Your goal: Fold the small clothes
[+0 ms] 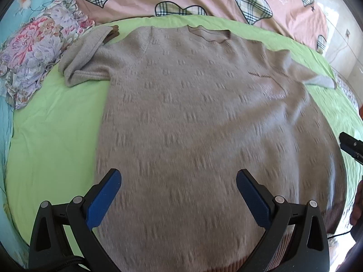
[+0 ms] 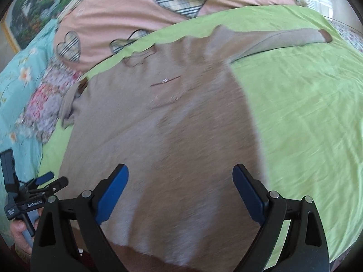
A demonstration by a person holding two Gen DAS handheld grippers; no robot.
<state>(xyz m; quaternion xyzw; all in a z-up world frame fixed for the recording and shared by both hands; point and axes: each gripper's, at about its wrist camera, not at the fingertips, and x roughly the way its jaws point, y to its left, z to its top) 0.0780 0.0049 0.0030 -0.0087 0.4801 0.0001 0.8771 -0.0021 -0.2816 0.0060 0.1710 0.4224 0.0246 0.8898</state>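
Sweater (image 1: 192, 113): lay flat on green sheet (image 1: 56, 136).
Left gripper (image 1: 178, 195): fingers apart, empty.
Right gripper (image 2: 180, 190): fingers apart, empty.
Risk: pinching the sheet along with the hem.

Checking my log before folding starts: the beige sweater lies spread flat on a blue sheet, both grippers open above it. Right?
Not quite: the sheet under the beige sweater is green, as the left wrist view shows. The left gripper and right gripper are open above it.

White print on left tongs (image 2: 48, 182), approx. "GenRobot.AI"; rest illegible.
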